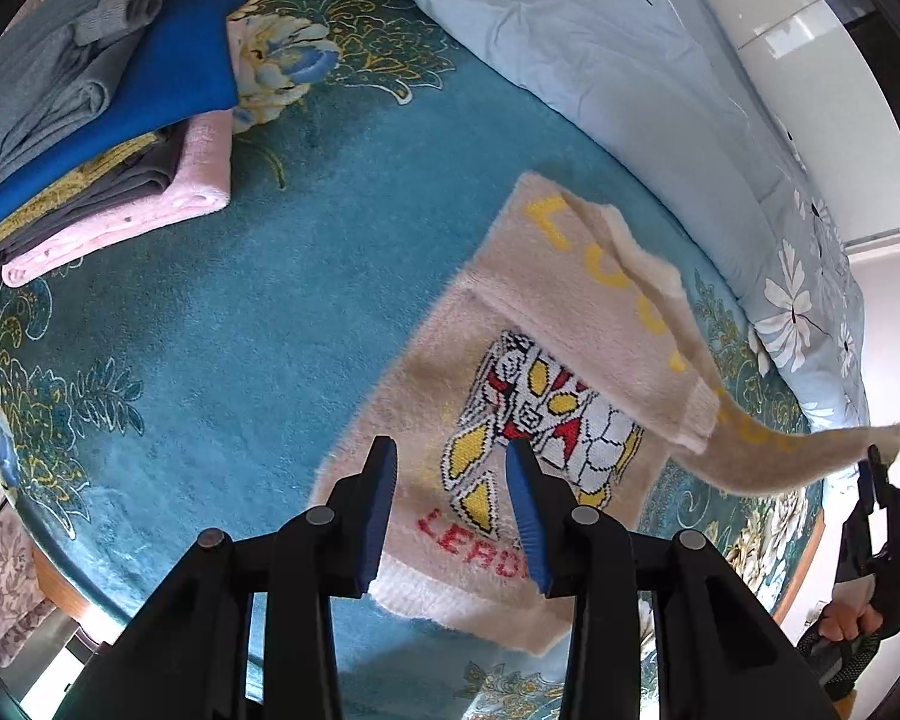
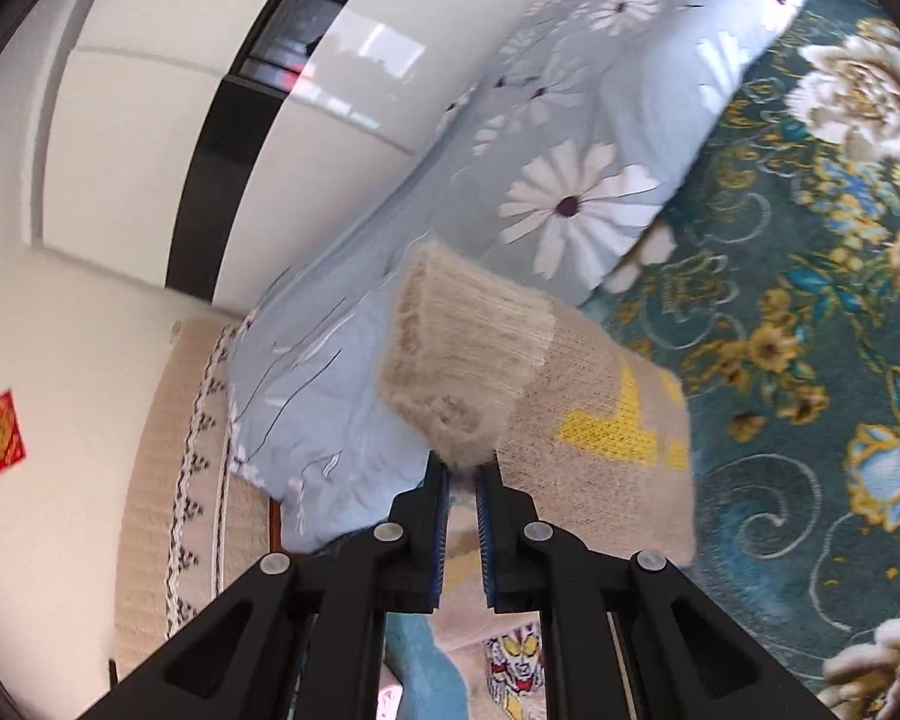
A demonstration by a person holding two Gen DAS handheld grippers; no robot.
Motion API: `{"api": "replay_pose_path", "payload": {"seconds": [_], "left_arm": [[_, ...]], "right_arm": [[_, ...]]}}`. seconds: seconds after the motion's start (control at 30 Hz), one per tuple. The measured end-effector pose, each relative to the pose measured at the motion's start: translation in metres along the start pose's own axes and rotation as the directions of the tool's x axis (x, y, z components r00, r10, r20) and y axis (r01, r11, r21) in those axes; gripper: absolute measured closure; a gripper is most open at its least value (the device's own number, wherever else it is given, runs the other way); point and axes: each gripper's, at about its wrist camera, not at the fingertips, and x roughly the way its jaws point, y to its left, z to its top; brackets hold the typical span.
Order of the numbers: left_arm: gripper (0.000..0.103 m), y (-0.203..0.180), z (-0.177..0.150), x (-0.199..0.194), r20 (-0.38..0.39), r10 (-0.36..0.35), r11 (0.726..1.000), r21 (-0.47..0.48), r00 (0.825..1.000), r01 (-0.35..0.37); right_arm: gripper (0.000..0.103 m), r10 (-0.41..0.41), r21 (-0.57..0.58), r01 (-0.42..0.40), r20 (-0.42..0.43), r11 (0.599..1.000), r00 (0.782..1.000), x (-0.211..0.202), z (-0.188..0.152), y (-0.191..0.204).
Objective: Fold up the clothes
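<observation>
Sweater sleeve cuff is pinched in the right tongs and lifted clear of the bed. The left tongs hover spread and empty above the printed front, which lies flat below them. The sleeve should be carried across the body and laid straight; the hem could be pinned by the left tongs to stop dragging.

Beige sweater, teal floral carpet
</observation>
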Motion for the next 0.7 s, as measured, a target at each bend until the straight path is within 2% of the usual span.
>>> {"api": "replay_pose_path", "payload": {"seconds": [0.13,0.27,0.47,0.7], "left_arm": [[0.065,0.035,0.009,0.0,0.002,0.008,0.998,-0.06,1.0,-0.008],[0.065,0.067,0.012,0.002,-0.005,0.025,0.994,-0.106,1.0,-0.025],[0.065,0.109,0.009,0.011,-0.034,0.062,0.985,-0.158,0.998,-0.066],[0.065,0.129,0.001,0.027,-0.082,0.076,0.98,-0.18,0.994,-0.09]], "right_arm": [[0.093,0.028,-0.093,-0.041,-0.136,0.995,0.99,0.059,-0.039,0.046],[0.093,0.0,-0.14,-0.039,-0.271,0.989,0.962,0.126,-0.085,0.064],[0.093,-0.155,-0.214,0.064,-0.44,0.975,0.885,0.22,-0.154,0.056],[0.092,-0.273,-0.286,0.134,-0.531,0.949,0.802,0.283,-0.201,0.047]]}}
